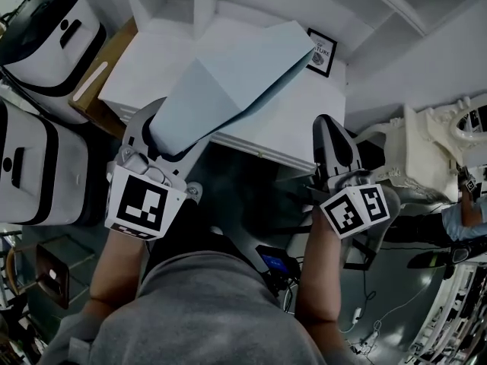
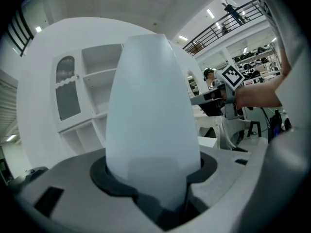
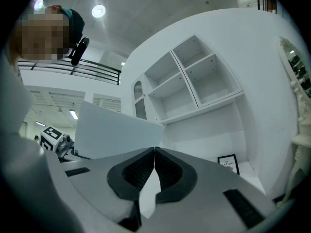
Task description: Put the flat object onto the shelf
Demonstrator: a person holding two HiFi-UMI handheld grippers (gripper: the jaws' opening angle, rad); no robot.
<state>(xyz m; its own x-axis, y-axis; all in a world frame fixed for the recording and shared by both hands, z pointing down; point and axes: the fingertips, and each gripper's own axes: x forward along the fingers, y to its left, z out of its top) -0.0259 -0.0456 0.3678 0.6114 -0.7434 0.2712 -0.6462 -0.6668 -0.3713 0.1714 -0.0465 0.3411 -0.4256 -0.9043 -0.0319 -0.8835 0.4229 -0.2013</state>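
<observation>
A pale blue flat object (image 1: 236,74), like a thin folder, sticks up and away from my left gripper (image 1: 163,139), which is shut on its near end. In the left gripper view the flat object (image 2: 150,120) fills the middle, clamped between the dark pads of my left gripper (image 2: 153,178). It hangs over the white counter (image 1: 297,120) below the white shelf unit (image 3: 194,76), whose open compartments (image 2: 92,96) stand ahead. My right gripper (image 1: 329,128) is to the right, over the counter's near edge. Its jaws (image 3: 154,154) are shut with nothing in them.
A small framed picture (image 1: 323,52) leans at the back of the counter. Two white cases (image 1: 46,44) stand at the left. Ornate white furniture (image 1: 426,143) is at the right, with another person's arm (image 1: 464,211) beyond it.
</observation>
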